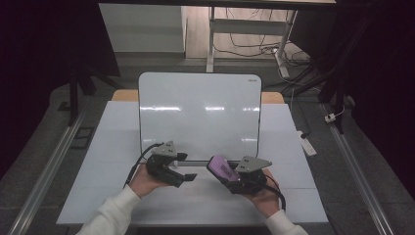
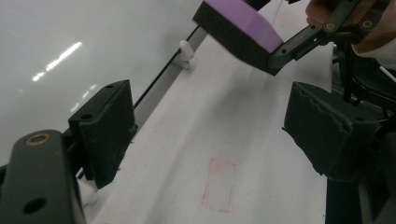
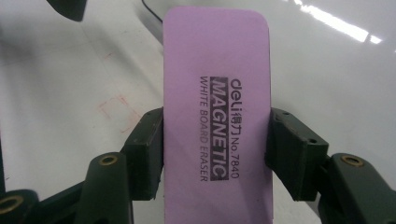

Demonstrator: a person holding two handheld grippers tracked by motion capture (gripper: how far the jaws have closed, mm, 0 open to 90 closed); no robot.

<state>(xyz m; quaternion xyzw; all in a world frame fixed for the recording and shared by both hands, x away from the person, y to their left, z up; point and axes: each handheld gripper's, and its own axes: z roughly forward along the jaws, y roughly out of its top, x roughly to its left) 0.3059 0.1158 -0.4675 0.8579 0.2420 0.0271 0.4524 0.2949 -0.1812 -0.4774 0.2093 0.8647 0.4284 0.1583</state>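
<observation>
eraser (image 3: 217,121): lower end cut off by the bottom edge of the right gripper view
whiteboard logo (image 1: 252,78): upper right of board, too small to read
left gripper (image 2: 205,135): right jaw cut off at the frame's lower right

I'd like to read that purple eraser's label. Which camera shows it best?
The right gripper view: the purple eraser faces the camera, print legible, clamped between the right tongs. The high view shows it small; the left gripper view shows its edge.
</observation>
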